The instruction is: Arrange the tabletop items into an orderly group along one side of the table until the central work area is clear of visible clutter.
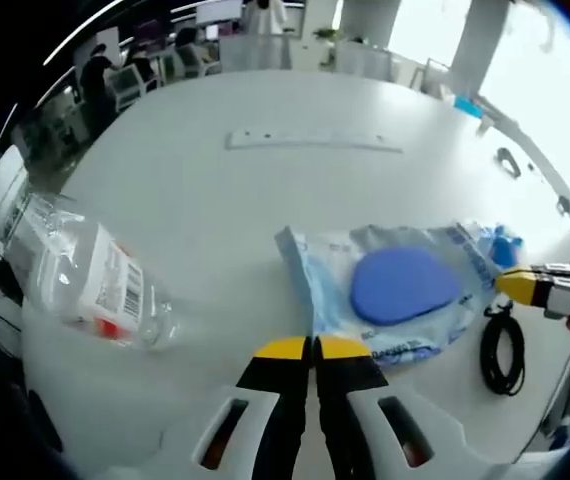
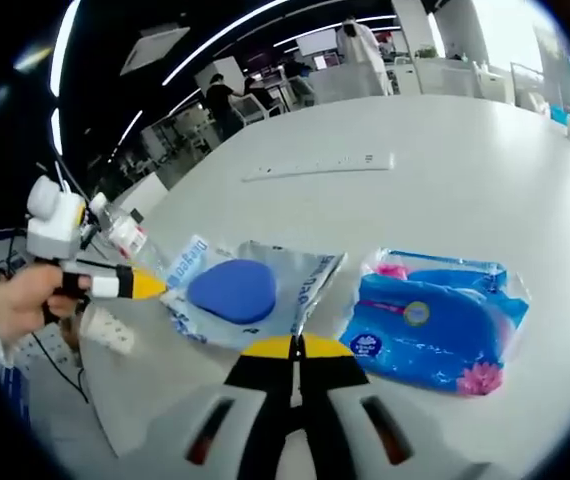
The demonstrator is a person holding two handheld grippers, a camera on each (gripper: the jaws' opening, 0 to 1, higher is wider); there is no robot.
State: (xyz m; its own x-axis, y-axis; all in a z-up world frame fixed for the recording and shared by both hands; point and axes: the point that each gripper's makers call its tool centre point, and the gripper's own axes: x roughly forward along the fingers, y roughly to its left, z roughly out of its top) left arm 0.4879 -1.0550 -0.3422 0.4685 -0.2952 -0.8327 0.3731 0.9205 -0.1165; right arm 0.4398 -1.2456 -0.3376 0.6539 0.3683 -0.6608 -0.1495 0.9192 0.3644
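Left hand-held gripper [image 1: 313, 347] apparently pinching blue pouch [image 1: 395, 290] edge, right [image 2: 296, 346] likewise; open table [image 1: 315, 190] beyond.

Little can be read. The clear plastic pouch [image 2: 250, 290] holding a blue pad carries blue lettering along its edge — it seems to begin "Dia", the rest blurred. The bottle's label [image 1: 115, 285] shows a barcode and a red patch — wording illegible.

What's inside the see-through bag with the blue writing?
A blue rounded pad shows through the clear bag. Its underside, and anything beneath it, is hidden.
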